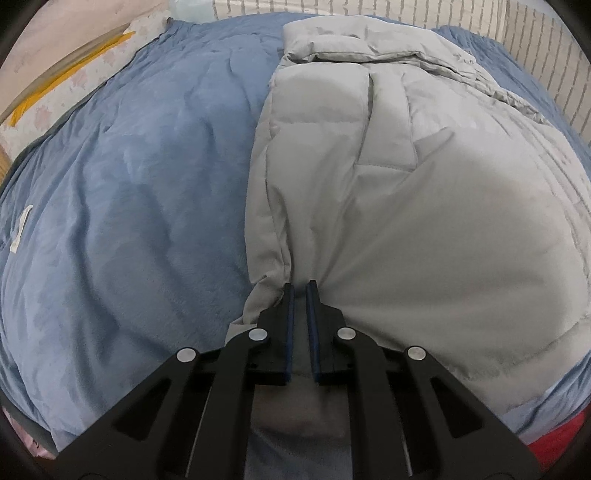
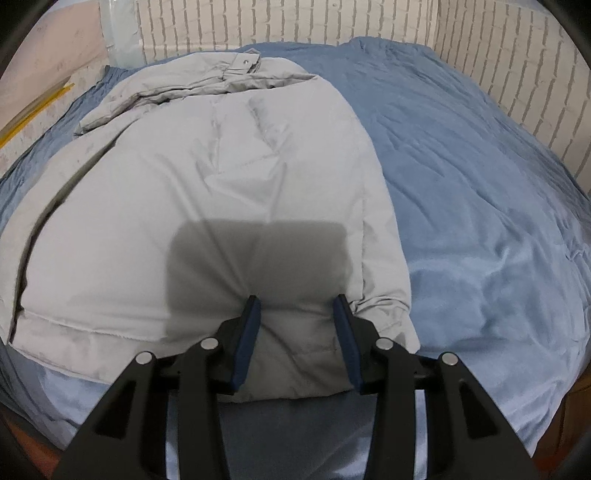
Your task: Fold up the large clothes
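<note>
**Grey padded coat gripped at its near hem on a blue-covered bed**

The coat (image 1: 388, 192) is pale grey, quilted and puffy, with stitched panels and a collar bunched at its far end; a snap tab shows at that collar in the right wrist view. It lies lengthwise on a blue blanket (image 1: 147, 184) that covers the bed, hem towards the cameras, collar towards the wall.

The left gripper (image 1: 299, 291) has its fingers pressed almost together, pinching a thin fold of fabric at the coat's near left corner, where the cloth puckers into the pads. The right gripper (image 2: 297, 304) has its fingers part-spread and clamped on a thick bulge of the hem near the coat's right edge; the padding swells between the blue pads.

A dark rectangular shadow falls over the coat just beyond the right fingers. The sleeves cannot be made out; they may be tucked under the body. The black gripper frames cover the hem directly below each camera.

Open blanket lies to the left and right of the coat. A striped white wall (image 2: 295, 26) bounds the far side and the right, and a yellow strip (image 1: 55, 70) lies off the bed's far left edge.
</note>
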`<state>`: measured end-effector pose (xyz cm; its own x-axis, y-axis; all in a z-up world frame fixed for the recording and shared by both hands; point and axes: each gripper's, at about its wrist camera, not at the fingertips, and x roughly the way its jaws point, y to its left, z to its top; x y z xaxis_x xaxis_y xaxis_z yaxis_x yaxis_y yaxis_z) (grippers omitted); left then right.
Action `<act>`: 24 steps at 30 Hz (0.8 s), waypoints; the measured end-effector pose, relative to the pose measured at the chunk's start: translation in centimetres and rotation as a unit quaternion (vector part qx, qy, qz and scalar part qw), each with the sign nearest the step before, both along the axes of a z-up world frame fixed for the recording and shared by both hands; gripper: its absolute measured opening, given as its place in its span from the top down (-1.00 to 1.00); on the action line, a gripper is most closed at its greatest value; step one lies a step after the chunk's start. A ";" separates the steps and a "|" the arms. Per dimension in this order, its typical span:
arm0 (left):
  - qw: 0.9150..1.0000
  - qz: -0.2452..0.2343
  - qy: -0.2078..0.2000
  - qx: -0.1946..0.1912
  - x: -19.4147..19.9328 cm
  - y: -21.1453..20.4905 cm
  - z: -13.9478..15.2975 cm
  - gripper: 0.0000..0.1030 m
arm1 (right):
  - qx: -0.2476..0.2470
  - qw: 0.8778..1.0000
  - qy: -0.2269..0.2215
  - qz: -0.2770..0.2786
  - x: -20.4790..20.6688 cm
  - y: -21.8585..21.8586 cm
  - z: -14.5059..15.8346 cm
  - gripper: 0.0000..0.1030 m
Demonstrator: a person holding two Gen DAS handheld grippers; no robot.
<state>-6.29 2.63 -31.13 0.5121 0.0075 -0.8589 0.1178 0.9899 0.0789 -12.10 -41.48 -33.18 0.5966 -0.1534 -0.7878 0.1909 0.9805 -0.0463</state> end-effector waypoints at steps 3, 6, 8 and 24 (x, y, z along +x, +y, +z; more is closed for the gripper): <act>1.000 0.003 -0.005 0.007 -0.6 0.6 0.6 0.84 | 0.001 1.000 -0.002 0.000 -0.2 0.0 0.3 0.18; 1.000 0.008 -0.010 0.001 -1.1 0.7 1.6 0.83 | 0.008 1.000 -0.017 -0.005 -1.0 -0.1 1.1 0.09; 1.000 0.011 -0.010 -0.001 -1.5 0.8 2.4 0.80 | 0.019 0.999 -0.032 -0.006 -1.5 -0.3 1.8 -0.17; 0.998 0.059 -0.026 -0.027 -4.1 5.8 5.6 -0.93 | -0.033 0.997 -0.062 -0.018 -2.2 -0.2 5.2 -0.88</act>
<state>-10.35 8.45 -25.58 0.5543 0.0242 -0.8320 -0.0025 0.9996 0.0273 -14.26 -41.67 -28.03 0.6820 -0.2250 -0.6959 0.2340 0.9686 -0.0838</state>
